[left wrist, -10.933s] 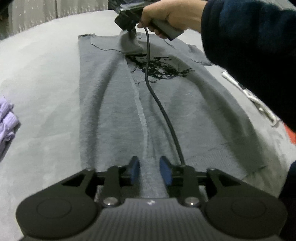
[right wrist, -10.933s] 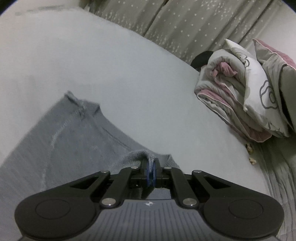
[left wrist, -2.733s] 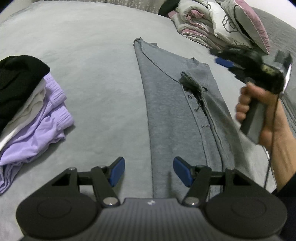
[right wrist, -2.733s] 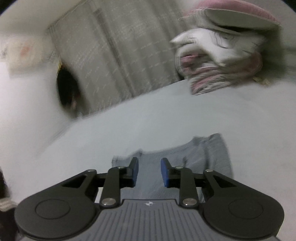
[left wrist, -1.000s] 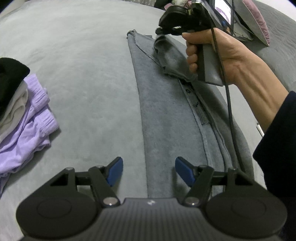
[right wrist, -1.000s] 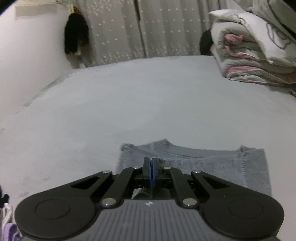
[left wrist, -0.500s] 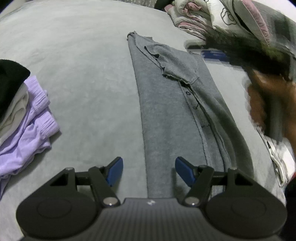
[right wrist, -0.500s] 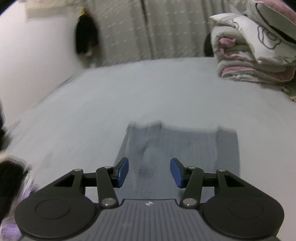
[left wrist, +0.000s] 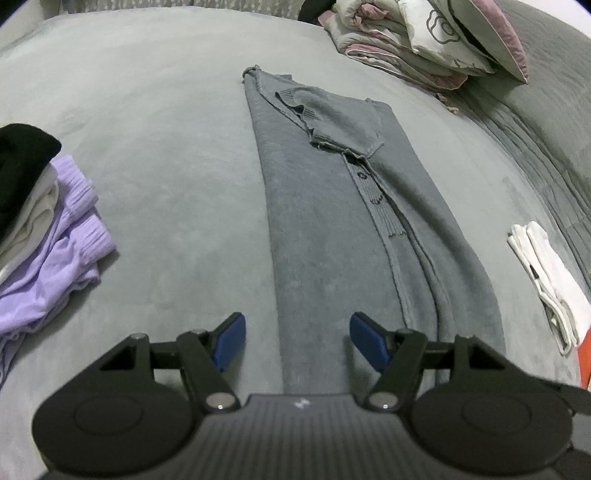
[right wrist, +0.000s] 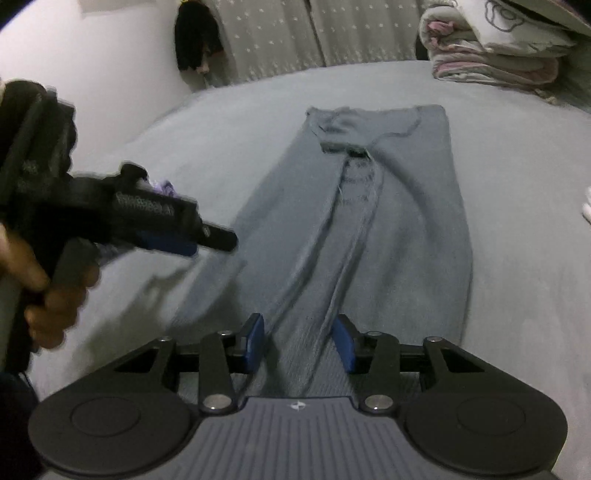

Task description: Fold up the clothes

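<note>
A grey shirt (left wrist: 332, 229) lies on the grey bed (left wrist: 166, 122) as a long narrow strip, both sides folded in, with a sleeve folded across its far end. My left gripper (left wrist: 297, 341) hovers open over the strip's near left edge, touching nothing. In the right wrist view the same shirt (right wrist: 399, 221) runs away from my right gripper (right wrist: 299, 345). Its jaws are closing, with the raised middle fold of the near hem between the pads, which stand apart from it. The left gripper (right wrist: 199, 240), held in a hand, shows blurred at the left.
A stack of folded clothes (left wrist: 55, 229), lilac, white and black, sits at the left. A folded duvet with pillows (left wrist: 424, 40) lies at the far right. A white cloth (left wrist: 546, 273) and something orange (left wrist: 585, 354) lie at the right edge. Curtains (right wrist: 332, 33) hang behind the bed.
The right gripper let go of the sleeve at the shirt's far end, opened, and drew back to the near end. The sleeve now lies folded across the shirt. The left gripper stayed put.
</note>
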A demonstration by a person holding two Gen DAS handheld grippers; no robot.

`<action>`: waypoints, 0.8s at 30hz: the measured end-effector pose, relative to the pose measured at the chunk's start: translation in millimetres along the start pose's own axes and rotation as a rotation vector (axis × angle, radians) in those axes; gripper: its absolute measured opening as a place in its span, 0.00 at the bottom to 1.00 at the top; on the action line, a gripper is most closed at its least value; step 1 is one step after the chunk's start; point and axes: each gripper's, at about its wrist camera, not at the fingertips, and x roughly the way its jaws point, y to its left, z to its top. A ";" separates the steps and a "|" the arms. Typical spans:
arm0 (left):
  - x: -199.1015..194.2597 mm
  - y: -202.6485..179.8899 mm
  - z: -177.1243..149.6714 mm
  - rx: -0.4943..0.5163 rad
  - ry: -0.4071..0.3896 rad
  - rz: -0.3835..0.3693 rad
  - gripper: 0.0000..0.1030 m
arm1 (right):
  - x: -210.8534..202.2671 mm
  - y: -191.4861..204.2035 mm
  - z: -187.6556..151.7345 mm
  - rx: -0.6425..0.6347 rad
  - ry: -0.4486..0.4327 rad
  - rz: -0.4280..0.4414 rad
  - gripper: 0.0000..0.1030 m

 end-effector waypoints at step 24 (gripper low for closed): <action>-15.2 0.3 -8.4 0.016 -0.006 -0.037 0.64 | 3.1 56.2 -19.7 -0.389 -0.043 -0.178 0.28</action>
